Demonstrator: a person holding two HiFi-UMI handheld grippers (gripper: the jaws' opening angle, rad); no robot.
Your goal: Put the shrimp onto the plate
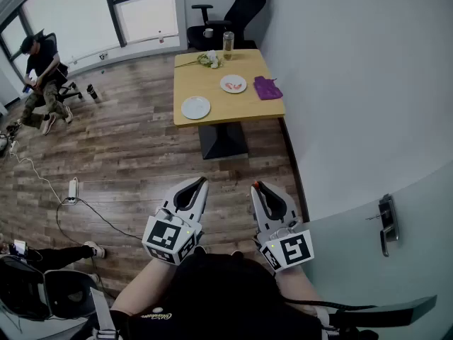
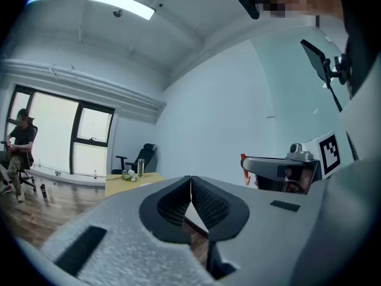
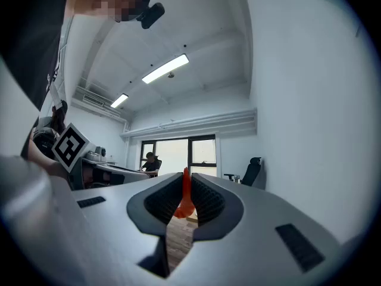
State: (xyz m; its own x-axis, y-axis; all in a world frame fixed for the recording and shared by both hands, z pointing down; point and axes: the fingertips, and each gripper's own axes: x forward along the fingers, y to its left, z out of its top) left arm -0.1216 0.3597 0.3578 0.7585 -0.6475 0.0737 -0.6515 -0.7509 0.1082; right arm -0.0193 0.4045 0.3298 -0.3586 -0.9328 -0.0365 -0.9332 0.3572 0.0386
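Orange-red shrimp (image 3: pixel 184 196) sits pinched in the grey right gripper (image 1: pixel 256 185), the grey left gripper (image 1: pixel 204 180) pressed together empty, both near, the square wooden table (image 1: pixel 209 83) far.

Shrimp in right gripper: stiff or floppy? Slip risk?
Probably fairly stiff: the shrimp pokes out of the right gripper without drooping. Likely thin and light, since the jaws nearly meet on it. Its curl hangs free, so it may pivot.

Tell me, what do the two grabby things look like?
The left hand-held gripper and right hand-held gripper are light grey, beak-shaped, with black ribbed pads inside. Each carries a white cube with black square markers. The person wears black.
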